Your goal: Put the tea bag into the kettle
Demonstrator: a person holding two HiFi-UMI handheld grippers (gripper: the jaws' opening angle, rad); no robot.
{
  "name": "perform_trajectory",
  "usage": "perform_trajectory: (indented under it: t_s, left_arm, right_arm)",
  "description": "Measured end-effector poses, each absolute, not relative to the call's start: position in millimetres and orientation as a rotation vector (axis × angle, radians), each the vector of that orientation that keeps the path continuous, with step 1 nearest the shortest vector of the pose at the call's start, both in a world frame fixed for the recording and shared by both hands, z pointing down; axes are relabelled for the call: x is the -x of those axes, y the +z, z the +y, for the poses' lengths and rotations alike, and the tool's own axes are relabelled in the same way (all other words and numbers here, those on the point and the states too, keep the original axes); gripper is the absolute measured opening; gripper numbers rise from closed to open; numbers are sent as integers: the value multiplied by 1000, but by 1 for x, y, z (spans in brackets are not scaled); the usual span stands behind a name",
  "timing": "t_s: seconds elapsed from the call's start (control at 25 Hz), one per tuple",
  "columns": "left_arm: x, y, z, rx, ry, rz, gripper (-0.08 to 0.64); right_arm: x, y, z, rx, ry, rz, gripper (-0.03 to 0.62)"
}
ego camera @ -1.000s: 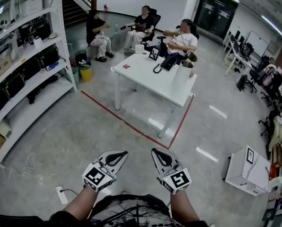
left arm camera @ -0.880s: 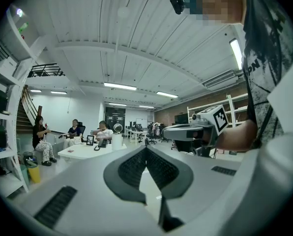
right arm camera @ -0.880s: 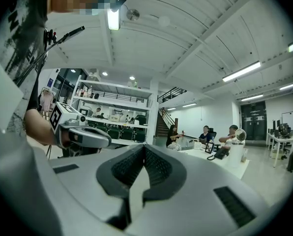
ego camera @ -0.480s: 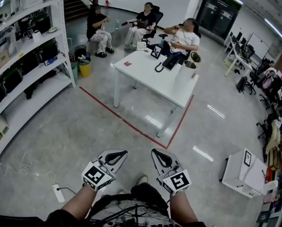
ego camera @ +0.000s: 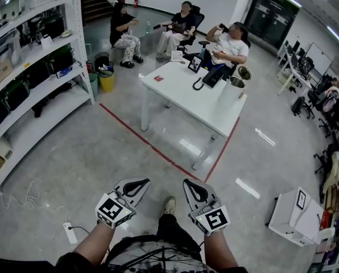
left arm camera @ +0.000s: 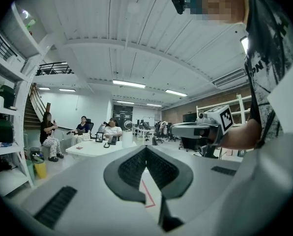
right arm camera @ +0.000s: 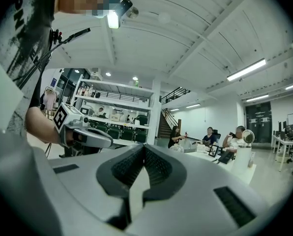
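Low in the head view, the left tongs and the right tongs are held side by side over the grey floor, pointing level towards the white surface. Both are clenched on nothing: in each gripper view the dark pads are seen pressed together at the tips with nothing between them. Their pose and spacing are unchanged from a second earlier.

Between them a shoe is now shown stepping forward, which was not seen a second ago. A power strip lies on the floor to the left, and a red tape line is laid around the surface, well ahead of the tongs.

The kettle, white with its lid tipped open, stands at the surface's right end. A small red packet lies near the left corner, well apart from the kettle; it is too small to be confirmed as the tea bag. The surface has shifted slightly up and right in the frame. Three people are seated beyond it, and shelving runs along the left.
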State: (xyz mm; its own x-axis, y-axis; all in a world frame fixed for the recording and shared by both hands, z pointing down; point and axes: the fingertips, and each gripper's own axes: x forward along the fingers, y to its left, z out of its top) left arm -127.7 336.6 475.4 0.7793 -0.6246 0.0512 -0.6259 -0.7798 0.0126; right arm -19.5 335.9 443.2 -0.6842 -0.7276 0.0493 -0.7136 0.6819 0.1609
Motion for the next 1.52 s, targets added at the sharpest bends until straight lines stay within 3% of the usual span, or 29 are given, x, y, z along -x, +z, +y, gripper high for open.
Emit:
perform_trajectory:
  t_s: [1.52]
  left_arm:
    - [6,457,27,-2884,142,-1215,8]
  right_arm:
    - [-93,443,17,-991,-139,-2887,9]
